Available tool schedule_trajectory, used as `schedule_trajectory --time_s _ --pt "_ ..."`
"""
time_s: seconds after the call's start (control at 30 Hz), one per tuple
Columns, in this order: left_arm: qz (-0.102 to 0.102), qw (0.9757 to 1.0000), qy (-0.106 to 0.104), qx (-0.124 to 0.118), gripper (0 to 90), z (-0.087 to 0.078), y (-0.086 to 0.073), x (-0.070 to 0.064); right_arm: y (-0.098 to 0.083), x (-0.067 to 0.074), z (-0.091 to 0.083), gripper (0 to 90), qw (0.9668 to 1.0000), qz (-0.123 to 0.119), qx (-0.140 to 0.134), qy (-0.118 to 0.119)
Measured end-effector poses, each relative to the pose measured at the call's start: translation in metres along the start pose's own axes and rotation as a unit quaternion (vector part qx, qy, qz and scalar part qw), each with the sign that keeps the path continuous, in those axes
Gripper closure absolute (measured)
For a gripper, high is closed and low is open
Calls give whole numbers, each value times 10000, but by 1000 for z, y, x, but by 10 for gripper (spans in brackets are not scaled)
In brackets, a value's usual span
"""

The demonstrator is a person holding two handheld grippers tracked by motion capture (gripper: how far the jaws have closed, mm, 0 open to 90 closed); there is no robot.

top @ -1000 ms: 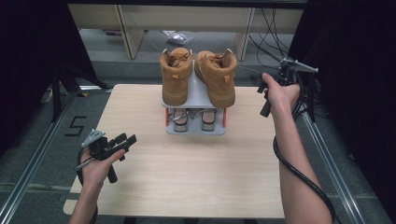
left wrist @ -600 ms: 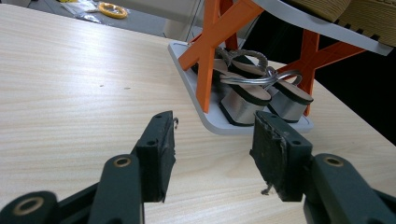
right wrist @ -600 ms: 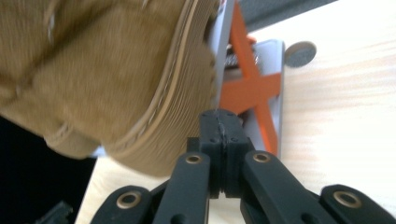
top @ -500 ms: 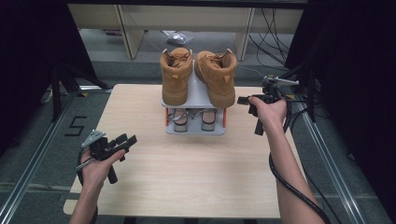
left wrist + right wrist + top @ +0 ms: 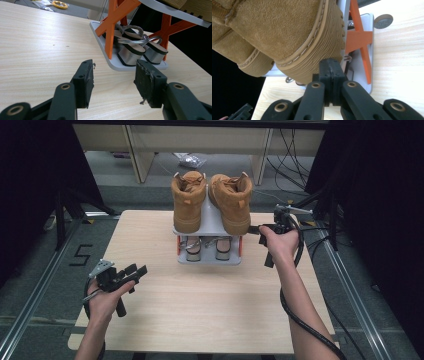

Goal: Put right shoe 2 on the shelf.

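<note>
Where right gripper (image 5: 331, 66) closes empty, boot (image 5: 287, 32) just beside

Matt suede boot (image 5: 274, 27) with ribbed rubber sole, pale wood-grain table (image 5: 200, 295)

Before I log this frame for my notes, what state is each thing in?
Right gripper: shut, empty, beside boot sole.
Left gripper: open, empty.
Tan suede boots: upright on top shelf.
Silver sandals: on bottom shelf.
Grey-and-orange shoe rack: standing on table.
</note>
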State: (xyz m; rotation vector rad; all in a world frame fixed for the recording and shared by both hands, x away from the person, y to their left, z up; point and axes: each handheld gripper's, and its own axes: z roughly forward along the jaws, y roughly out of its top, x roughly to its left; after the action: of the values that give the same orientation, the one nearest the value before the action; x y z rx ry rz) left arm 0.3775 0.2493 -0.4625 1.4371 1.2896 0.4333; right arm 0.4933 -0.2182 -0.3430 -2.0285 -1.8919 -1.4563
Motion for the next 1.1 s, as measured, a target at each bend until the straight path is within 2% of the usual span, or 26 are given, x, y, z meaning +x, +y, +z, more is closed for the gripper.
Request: schedule_trajectory --time_s 0.03,0.07,0.17,0.2,0.27,0.3,0.33,0.4,0.53,0.57,0.6,0.63,0.67,0.73,0.77,0.83,0.9,1.0,1.1 --pt "4 10000 9 3 483 0 0 0 0 1 1 900 10000 -33 30 16" --pt "8 10000 8 6 483 0 0 0 0 4 3 900 9998 148 89 56" --pt "13 10000 10 -7 483 -1 0 1 1 8 10 900 9999 43 93 36" --pt "13 10000 7 -14 483 -1 1 2 1 10 10 900 9998 149 144 40" --pt "-6 10000 19 -23 483 -1 1 2 1 10 14 900 9999 -20 130 30" --pt "-3 10000 16 -16 483 -1 0 3 1 11 16 900 9999 -4 126 48" --pt "-6 10000 16 -16 483 -1 0 3 0 14 16 900 9996 185 197 76" --pt "-4 10000 0 -18 483 0 0 2 1 14 17 900 9998 -21 178 36" --pt "14 10000 5 -22 483 -1 1 1 0 16 18 900 9998 35 193 -2" --pt "13 10000 6 -22 483 -1 0 2 0 14 18 900 9997 -160 172 -2" --pt "4 10000 5 -22 483 0 0 2 0 14 18 900 9996 -256 138 -48" --pt "1 10000 5 -25 483 0 -1 2 0 15 18 900 9997 -198 113 -28" --pt "-5 10000 5 -25 483 0 -1 2 0 14 16 896 9995 -298 118 -54" --pt "0 10000 16 -24 482 0 -1 3 0 14 16 877 9987 -465 -22 -188" --pt "-7 10000 24 -26 481 0 -1 3 -1 14 15 857 9989 -410 -63 -206" --pt "-5 10000 37 -8 481 0 -1 3 -3 11 12 846 9970 -674 -268 -272" --pt "-2 10000 38 6 481 0 -2 3 -5 9 9 844 9966 -676 -359 -292" --pt "-4 10000 37 11 480 1 -2 3 -8 4 5 840 9975 -531 -414 -234" --pt "8 10000 45 23 479 2 -3 3 -10 -6 1 832 9961 -704 -461 -260"
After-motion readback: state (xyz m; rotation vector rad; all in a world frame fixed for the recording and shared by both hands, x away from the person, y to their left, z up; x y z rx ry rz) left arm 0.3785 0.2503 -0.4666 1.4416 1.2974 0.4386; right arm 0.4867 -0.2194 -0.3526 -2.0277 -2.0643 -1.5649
